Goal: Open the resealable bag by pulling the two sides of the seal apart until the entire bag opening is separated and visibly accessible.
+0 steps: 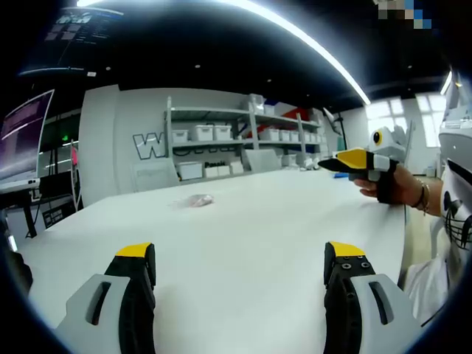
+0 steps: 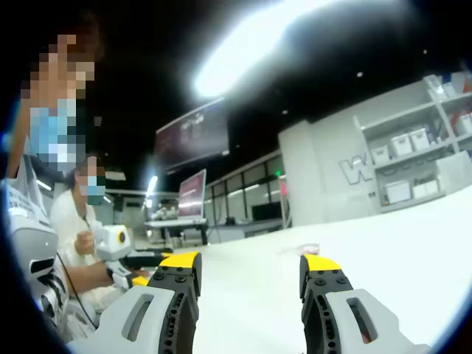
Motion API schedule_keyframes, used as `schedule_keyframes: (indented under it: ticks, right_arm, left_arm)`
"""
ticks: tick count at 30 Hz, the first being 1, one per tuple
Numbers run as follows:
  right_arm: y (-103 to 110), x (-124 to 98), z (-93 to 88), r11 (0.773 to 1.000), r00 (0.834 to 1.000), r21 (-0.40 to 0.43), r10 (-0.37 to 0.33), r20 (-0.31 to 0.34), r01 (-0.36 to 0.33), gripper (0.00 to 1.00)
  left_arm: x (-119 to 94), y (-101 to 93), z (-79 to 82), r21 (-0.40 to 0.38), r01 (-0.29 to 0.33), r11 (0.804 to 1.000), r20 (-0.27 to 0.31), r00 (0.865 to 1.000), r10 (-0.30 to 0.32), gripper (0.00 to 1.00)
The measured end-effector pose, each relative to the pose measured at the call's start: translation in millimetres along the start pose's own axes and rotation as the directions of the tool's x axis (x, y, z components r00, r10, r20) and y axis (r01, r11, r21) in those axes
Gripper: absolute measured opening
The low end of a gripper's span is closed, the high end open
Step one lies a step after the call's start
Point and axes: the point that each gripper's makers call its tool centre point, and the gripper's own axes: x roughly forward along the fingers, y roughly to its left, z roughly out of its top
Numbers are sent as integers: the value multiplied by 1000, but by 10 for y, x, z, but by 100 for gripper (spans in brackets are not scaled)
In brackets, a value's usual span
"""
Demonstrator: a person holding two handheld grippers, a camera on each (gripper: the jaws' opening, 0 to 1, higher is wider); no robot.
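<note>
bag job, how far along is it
Nothing looks done: the bag lies on the white table, far from both grippers, too small to judge its seal. Nothing is in hand: the left gripper has its jaws open and empty, as does the right gripper. All is left: reach the bag, grip both sides of the seal and pull them apart.

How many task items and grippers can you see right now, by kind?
Small clear plastic resealable bag on the white table: 1
Yellow-tipped two-jaw grippers: 2, the left gripper and the right gripper, both open
Total: 3
</note>
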Motion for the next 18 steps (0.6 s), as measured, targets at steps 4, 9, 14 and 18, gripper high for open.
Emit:
schedule_keyframes:
  ticks: [4,9,14,18]
  right_arm:
    - [3,1,-1,1000,1000,0,0,0,0,53]
    - [7,2,-2,1000,1000,-3,0,-1,0,53]
    - [7,3,-6,1000,1000,-13,-3,-5,3,53]
    - [-12,-1,-7,1000,1000,-20,-14,-7,14,53]
  left_arm:
    - [0,-1,0,0,0,1000,0,1000,0,94]
    - [-1,-1,-1,0,0,1000,-1,1000,0,94]
    - [-2,1,2,-1,0,1000,-1,1000,0,94]
    - [-6,3,11,-7,2,1000,2,1000,-2,94]
